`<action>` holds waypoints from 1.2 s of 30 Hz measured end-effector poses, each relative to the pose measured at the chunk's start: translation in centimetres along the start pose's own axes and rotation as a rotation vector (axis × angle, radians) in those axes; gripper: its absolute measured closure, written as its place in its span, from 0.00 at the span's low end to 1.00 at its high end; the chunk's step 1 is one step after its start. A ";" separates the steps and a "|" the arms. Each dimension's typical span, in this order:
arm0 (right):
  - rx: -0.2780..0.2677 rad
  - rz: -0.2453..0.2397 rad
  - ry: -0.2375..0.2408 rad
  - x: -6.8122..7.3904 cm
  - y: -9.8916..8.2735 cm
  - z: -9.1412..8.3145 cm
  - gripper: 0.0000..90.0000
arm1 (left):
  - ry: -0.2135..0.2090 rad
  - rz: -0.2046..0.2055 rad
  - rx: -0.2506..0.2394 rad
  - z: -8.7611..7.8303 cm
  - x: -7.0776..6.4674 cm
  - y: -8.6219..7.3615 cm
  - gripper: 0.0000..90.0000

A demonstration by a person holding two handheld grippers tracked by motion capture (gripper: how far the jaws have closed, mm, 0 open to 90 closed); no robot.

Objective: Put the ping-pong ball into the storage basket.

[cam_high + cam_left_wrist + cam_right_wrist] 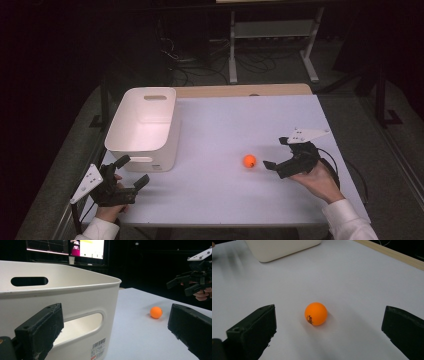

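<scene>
The small glossy orange ball (316, 313), dark print low on its side in the right gripper view, lies on the white desk (225, 175) just ahead of the right gripper (278, 152), both grippers' jaws spread and empty.

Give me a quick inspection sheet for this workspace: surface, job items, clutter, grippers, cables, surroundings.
Surface: white rectangular table top, wooden strip along the far edge.
Job's things: small orange plastic ball lying loose on the table; white plastic bin with handle slots at the left, looks empty inside.
Clutter: nothing seen.
Grippers: right gripper open, aimed at the ball, not touching it; left gripper open, beside the bin's near corner, holding nothing.
Cables: black cable trailing from the right gripper; loose cables on the floor beyond the table.
Surroundings: dark room, white metal stand behind the table, lit monitors in the left gripper view.
</scene>
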State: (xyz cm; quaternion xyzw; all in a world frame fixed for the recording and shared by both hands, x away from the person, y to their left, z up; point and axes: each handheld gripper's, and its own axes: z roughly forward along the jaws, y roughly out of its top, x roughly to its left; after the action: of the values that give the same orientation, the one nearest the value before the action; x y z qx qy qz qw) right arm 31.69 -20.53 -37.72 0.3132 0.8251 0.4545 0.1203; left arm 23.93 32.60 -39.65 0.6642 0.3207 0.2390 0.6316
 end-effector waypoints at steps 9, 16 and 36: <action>0.040 -0.023 0.022 0.1 0.6 1.3 0.00 | -0.001 0.000 -0.001 0.0 0.0 0.0 0.00; 0.055 -0.029 0.032 0.1 1.1 1.9 0.00 | -0.001 0.000 0.000 0.0 0.0 0.0 0.00; 0.121 -0.039 0.076 0.3 1.8 4.1 0.00 | -0.001 -0.006 0.000 -0.1 -0.1 0.0 0.00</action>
State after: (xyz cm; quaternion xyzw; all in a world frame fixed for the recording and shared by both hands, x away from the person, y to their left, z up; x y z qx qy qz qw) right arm 34.16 -16.84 -38.52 0.2863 0.8611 0.4128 0.0786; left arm 23.86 32.60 -39.65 0.6633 0.3224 0.2369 0.6325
